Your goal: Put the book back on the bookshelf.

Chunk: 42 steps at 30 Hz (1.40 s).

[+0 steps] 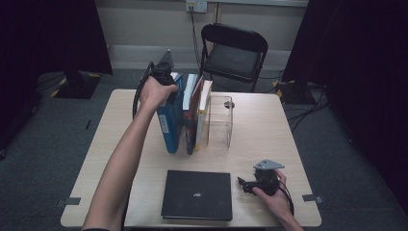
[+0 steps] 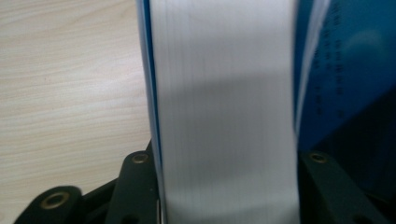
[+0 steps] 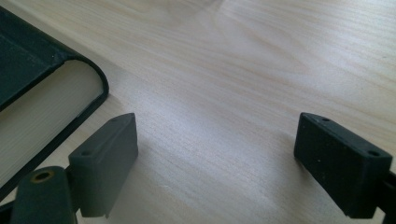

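Blue book (image 1: 169,122) stands upright on the tabletop (image 1: 260,130), leftmost in our row of books; our left tool (image 1: 163,72) grips its top edge. Our right tool (image 1: 248,185) rests open, empty, beside the black book (image 1: 197,195).

This looks like a lab or recording room set up for filming rather than a lived-in space. Black curtains (image 1: 43,33) hang at both sides, grey carpet (image 1: 48,139) covers the floor with tape marks (image 1: 72,201) and loose cables (image 1: 308,113), a wall socket (image 1: 196,6) sits above a black folding chair (image 1: 234,55), and one pale wooden bench (image 1: 260,125) stands alone in the middle.
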{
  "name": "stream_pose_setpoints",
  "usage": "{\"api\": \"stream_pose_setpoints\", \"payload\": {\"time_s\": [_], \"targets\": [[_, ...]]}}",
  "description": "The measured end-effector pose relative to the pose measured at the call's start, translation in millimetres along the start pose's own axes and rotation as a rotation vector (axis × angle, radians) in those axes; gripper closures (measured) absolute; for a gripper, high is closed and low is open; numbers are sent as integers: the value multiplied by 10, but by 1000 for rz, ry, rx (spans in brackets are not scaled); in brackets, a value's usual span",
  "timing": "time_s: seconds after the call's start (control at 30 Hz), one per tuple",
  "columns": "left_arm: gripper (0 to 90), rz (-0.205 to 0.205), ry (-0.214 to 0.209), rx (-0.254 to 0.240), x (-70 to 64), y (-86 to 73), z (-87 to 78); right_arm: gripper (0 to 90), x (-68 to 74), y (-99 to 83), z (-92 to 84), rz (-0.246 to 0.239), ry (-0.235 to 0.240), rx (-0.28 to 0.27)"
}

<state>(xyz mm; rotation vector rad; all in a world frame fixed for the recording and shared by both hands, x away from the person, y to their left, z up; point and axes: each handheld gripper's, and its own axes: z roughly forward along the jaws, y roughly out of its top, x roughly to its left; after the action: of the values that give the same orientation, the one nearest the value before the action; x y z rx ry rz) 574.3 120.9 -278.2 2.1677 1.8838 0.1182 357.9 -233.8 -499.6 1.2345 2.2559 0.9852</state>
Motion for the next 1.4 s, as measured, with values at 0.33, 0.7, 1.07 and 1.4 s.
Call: {"api": "stream_pose_setpoints", "payload": {"time_s": [0.33, 0.7, 1.07, 1.4], "targets": [[438, 29, 2, -7, -3, 2, -55, 134, 3, -1, 1, 0, 1, -1], [607, 29, 8, 13, -16, 12, 41, 134, 2, 0, 0, 0, 2, 0], [616, 30, 9, 27, -158, 32, 33, 133, -1, 0, 0, -1, 3, -1], [616, 27, -8, 14, -144, 60, -55, 134, 0, 0, 1, -1, 3, -1]]}}
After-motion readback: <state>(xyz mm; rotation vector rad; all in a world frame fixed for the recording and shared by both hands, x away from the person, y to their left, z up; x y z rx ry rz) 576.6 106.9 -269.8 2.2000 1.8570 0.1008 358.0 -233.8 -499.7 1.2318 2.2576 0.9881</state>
